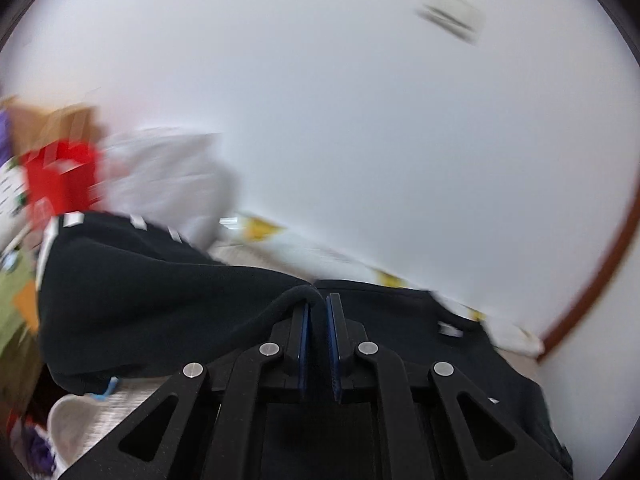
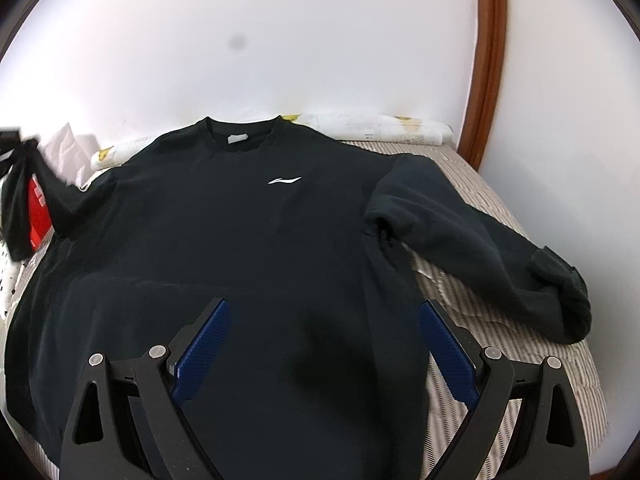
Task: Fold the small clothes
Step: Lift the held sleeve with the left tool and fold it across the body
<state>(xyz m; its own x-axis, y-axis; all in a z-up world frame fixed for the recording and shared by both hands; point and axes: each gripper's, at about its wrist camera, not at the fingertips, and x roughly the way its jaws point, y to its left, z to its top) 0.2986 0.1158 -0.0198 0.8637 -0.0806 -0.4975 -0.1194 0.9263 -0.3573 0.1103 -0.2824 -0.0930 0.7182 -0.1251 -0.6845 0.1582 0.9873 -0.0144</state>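
Observation:
A black sweatshirt [image 2: 240,240] with a small white chest logo [image 2: 285,180] lies face up on a bed, collar toward the wall. Its right-hand sleeve [image 2: 480,240] rests bent on the striped cover. My left gripper [image 1: 318,298] is shut on the cuff of the other sleeve [image 1: 140,280], which is lifted off the bed; in the right wrist view that raised sleeve [image 2: 24,200] hangs at the far left edge. My right gripper [image 2: 324,308] is open above the sweatshirt's lower body, with nothing between its blue pads [image 2: 204,344].
The striped bed cover [image 2: 500,340] shows to the right of the shirt. A red box [image 2: 38,212] stands at the left, beside white bedding [image 1: 168,176]. A rolled patterned quilt [image 2: 400,128] lies along the white wall. A brown door frame [image 2: 486,60] rises at the right.

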